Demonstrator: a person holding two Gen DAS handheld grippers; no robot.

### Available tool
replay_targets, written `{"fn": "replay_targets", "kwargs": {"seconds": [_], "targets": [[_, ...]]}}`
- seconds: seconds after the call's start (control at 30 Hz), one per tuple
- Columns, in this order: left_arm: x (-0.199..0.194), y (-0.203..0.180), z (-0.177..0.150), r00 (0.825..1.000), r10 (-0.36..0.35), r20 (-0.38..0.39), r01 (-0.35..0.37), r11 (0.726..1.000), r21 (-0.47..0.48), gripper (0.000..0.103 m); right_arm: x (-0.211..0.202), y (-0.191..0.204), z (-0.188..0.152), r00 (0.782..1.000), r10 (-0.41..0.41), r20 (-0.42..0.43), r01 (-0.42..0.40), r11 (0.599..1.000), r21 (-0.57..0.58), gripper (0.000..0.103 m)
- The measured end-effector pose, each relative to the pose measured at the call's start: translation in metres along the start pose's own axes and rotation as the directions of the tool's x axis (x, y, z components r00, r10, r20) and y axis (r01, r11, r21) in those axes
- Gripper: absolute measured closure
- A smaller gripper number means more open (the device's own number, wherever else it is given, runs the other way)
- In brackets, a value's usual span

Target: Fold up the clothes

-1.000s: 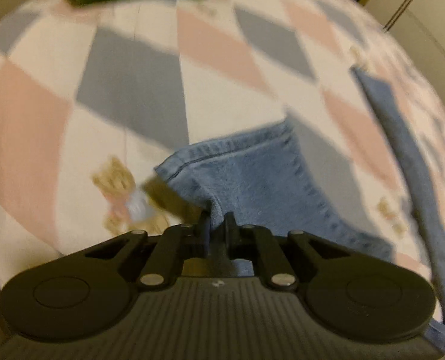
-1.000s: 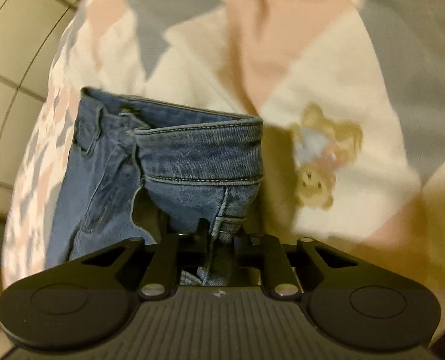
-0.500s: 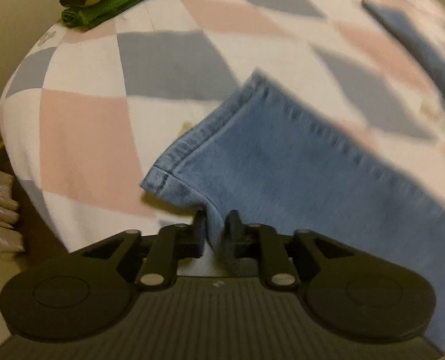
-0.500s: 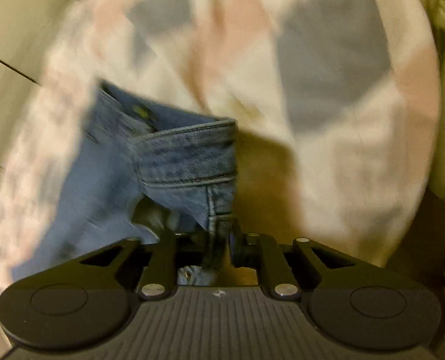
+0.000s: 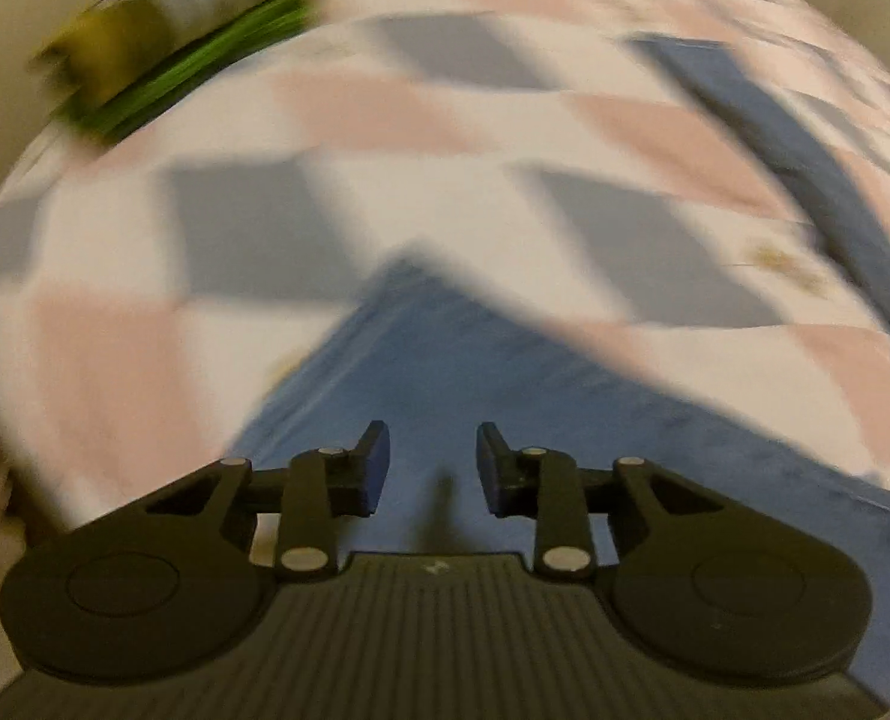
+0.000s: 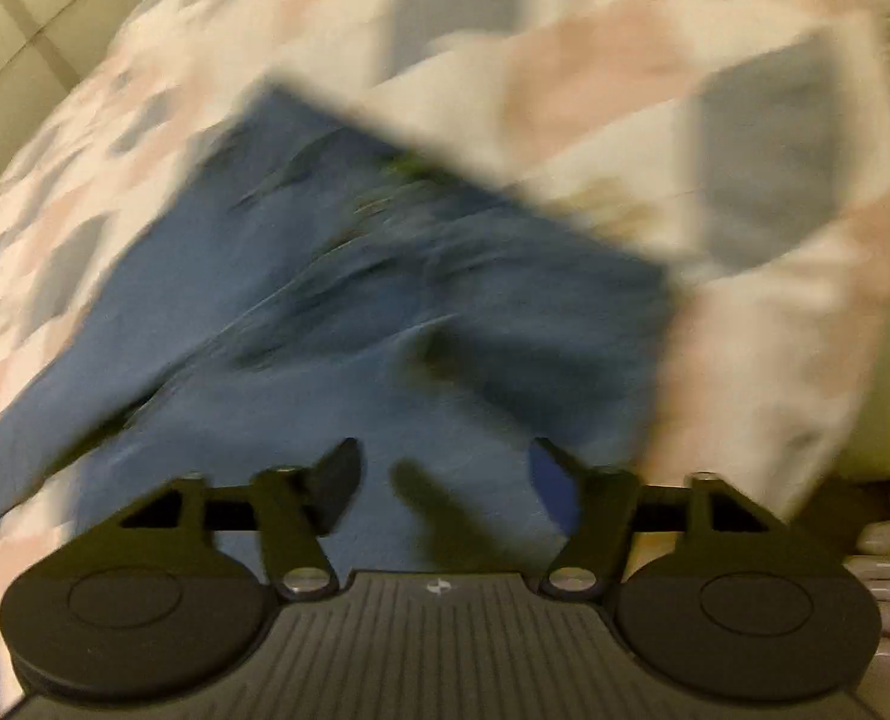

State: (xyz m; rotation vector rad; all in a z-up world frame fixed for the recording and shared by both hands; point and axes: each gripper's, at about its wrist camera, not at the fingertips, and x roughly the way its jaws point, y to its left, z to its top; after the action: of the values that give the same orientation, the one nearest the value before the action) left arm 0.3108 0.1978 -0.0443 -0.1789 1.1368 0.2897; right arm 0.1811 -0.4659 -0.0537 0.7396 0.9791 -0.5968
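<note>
Left wrist view: left gripper (image 5: 432, 462) just been opening, jaws apart with nothing pinched, poised over the jeans (image 5: 505, 420) spread flat on the checked bedspread (image 5: 336, 192) – blurred folded clothes (image 5: 168, 42) at the far corner

Right wrist view: right gripper (image 6: 445, 480) also just been opening, released, above the jeans' (image 6: 324, 312) waist end – all blurred

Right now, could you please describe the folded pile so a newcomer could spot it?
Find the checked pink, grey and white bedspread. At its far left corner lies the folded pile: bright green beneath, yellowish on top, unlike the blue jeans nearby.
</note>
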Motion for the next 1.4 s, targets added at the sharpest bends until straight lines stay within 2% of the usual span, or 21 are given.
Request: {"fn": "replay_targets", "kwargs": {"seconds": [0.07, 0.13, 0.2, 0.27, 0.3, 0.4, 0.5, 0.57, 0.6, 0.63, 0.77, 0.97, 1.0, 1.07, 1.1, 1.13, 1.2, 1.27, 1.33, 1.4], "targets": [[0.013, -0.023, 0.020, 0.996, -0.087, -0.007, 0.088, 0.996, 0.022, 0.076, 0.012, 0.045, -0.008, 0.994, 0.104, -0.025, -0.106, 0.990, -0.095, 0.041], [0.029, -0.042, 0.040, 0.988, -0.153, -0.017, 0.153, 0.988, 0.001, 0.074, 0.028, 0.089, -0.015, 0.972, 0.219, -0.082, -0.229, 0.961, -0.156, 0.041], [0.051, -0.060, 0.062, 0.974, -0.222, -0.048, 0.220, 0.974, -0.052, 0.072, 0.047, 0.122, -0.022, 0.942, 0.308, -0.136, -0.327, 0.934, -0.147, 0.042], [0.071, -0.077, 0.083, 0.955, -0.287, -0.073, 0.280, 0.955, -0.101, 0.071, 0.071, 0.153, -0.024, 0.914, 0.358, -0.190, -0.382, 0.917, -0.111, 0.043], [0.082, -0.084, 0.093, 0.949, -0.303, -0.083, 0.293, 0.949, -0.116, 0.066, 0.084, 0.169, -0.025, 0.899, 0.382, -0.216, -0.408, 0.908, -0.092, 0.043], [0.107, -0.103, 0.122, 0.931, -0.352, -0.095, 0.336, 0.930, -0.151, 0.064, 0.115, 0.202, -0.025, 0.887, 0.381, -0.261, -0.412, 0.908, -0.074, 0.043], [0.132, -0.114, 0.152, 0.917, -0.386, -0.099, 0.361, 0.911, -0.201, 0.059, 0.147, 0.221, -0.022, 0.894, 0.346, -0.286, -0.376, 0.925, -0.056, 0.043], [0.149, -0.119, 0.174, 0.912, -0.401, -0.090, 0.372, 0.899, -0.233, 0.052, 0.158, 0.225, -0.019, 0.893, 0.354, -0.276, -0.375, 0.927, -0.025, 0.043], [0.157, -0.120, 0.185, 0.912, -0.402, -0.079, 0.373, 0.895, -0.247, 0.044, 0.163, 0.227, -0.017, 0.895, 0.348, -0.278, -0.369, 0.929, -0.023, 0.043], [0.165, -0.122, 0.197, 0.913, -0.402, -0.062, 0.375, 0.891, -0.256, 0.042, 0.168, 0.229, -0.016, 0.897, 0.341, -0.280, -0.361, 0.932, -0.023, 0.043], [0.196, -0.130, 0.245, 0.928, -0.371, -0.004, 0.356, 0.892, -0.278, 0.042, 0.182, 0.230, -0.014, 0.901, 0.321, -0.291, -0.338, 0.941, -0.011, 0.049], [0.238, -0.153, 0.294, 0.951, -0.309, 0.014, 0.302, 0.919, -0.255, 0.043, 0.186, 0.222, -0.013, 0.891, 0.349, -0.291, -0.354, 0.934, 0.035, 0.049], [0.243, -0.158, 0.298, 0.954, -0.300, 0.011, 0.294, 0.925, -0.242, 0.045, 0.186, 0.222, -0.013, 0.890, 0.350, -0.292, -0.355, 0.934, 0.039, 0.049], [0.244, -0.170, 0.303, 0.953, -0.303, 0.005, 0.299, 0.935, -0.191, 0.069, 0.187, 0.221, -0.012, 0.888, 0.353, -0.296, -0.356, 0.933, 0.046, 0.049], [0.245, -0.175, 0.305, 0.952, -0.305, 0.001, 0.301, 0.939, -0.164, 0.095, 0.188, 0.221, -0.012, 0.887, 0.354, -0.297, -0.357, 0.933, 0.047, 0.049], [0.245, -0.180, 0.307, 0.953, -0.304, 0.000, 0.301, 0.943, -0.140, 0.102, 0.188, 0.220, -0.012, 0.886, 0.356, -0.297, -0.358, 0.932, 0.050, 0.049], [0.231, -0.182, 0.303, 0.955, -0.295, 0.032, 0.297, 0.948, -0.114, 0.102, 0.187, 0.220, -0.011, 0.886, 0.361, -0.293, -0.360, 0.931, 0.059, 0.049], [0.208, -0.175, 0.298, 0.945, -0.317, 0.077, 0.324, 0.938, -0.124, 0.102, 0.182, 0.218, -0.009, 0.889, 0.368, -0.274, -0.365, 0.929, 0.065, 0.050], [0.179, -0.162, 0.293, 0.928, -0.355, 0.114, 0.371, 0.912, -0.175, 0.102, 0.175, 0.215, -0.005, 0.895, 0.373, -0.244, -0.369, 0.927, 0.065, 0.050], [0.140, -0.142, 0.287, 0.902, -0.406, 0.147, 0.431, 0.871, -0.235, 0.102, 0.166, 0.211, 0.000, 0.902, 0.378, -0.210, -0.373, 0.925, 0.064, 0.050]]}}
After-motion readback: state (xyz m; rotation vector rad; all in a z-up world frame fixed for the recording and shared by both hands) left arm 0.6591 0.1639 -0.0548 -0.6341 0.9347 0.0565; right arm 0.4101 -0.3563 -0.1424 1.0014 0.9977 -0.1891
